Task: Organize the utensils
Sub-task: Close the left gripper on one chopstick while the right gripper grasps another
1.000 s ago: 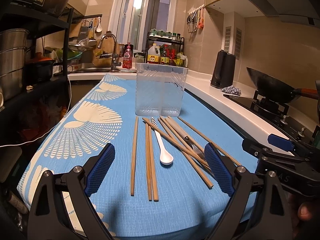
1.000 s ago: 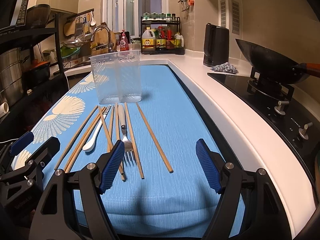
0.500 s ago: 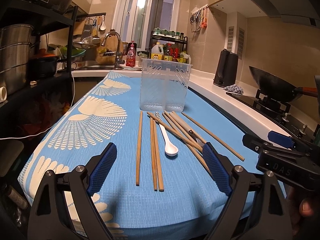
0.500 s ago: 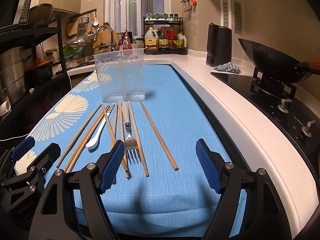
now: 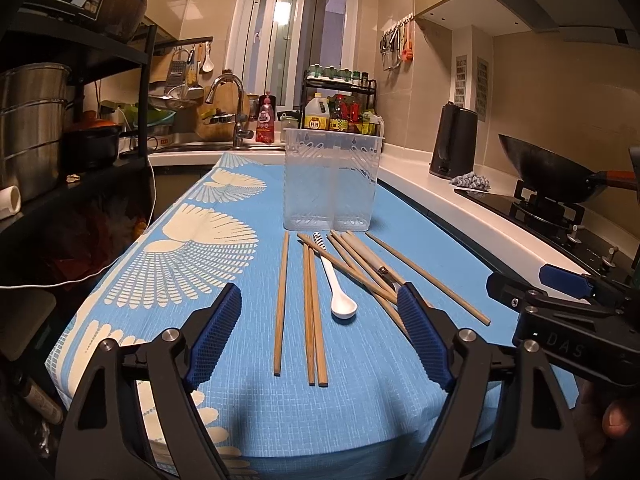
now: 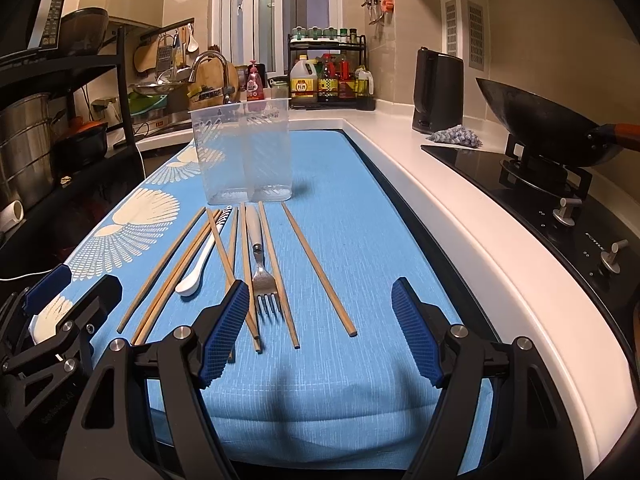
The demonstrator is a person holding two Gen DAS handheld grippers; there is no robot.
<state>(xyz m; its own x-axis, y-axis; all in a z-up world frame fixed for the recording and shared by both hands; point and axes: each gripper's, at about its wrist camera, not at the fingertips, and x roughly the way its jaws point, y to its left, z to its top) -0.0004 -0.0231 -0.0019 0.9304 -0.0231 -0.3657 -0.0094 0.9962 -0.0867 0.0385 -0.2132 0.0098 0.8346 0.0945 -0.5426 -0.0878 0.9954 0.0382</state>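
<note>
Several wooden chopsticks (image 5: pixel 280 300) (image 6: pixel 316 268), a white spoon (image 5: pixel 340 292) (image 6: pixel 198 268) and a metal fork (image 6: pixel 262 276) lie on the blue cloth in front of a clear plastic two-part holder (image 5: pixel 330 180) (image 6: pixel 244 152). The holder stands upright and looks empty. My left gripper (image 5: pixel 320 336) is open and empty, just short of the near chopstick ends. My right gripper (image 6: pixel 318 328) is open and empty, near the fork's tines. Each gripper's body also shows at the edge of the other's view.
The blue cloth (image 5: pixel 192 272) covers a narrow counter. A white countertop (image 6: pixel 460 208) and a stove with a wok (image 6: pixel 540 128) lie to the right. A black kettle (image 6: pixel 438 88), a condiment rack (image 6: pixel 330 80) and a sink tap (image 5: pixel 228 108) stand behind. Black shelving (image 5: pixel 60 120) is at the left.
Both grippers have drawn back a little from the utensils and stayed open. The utensils and the holder have not moved.
</note>
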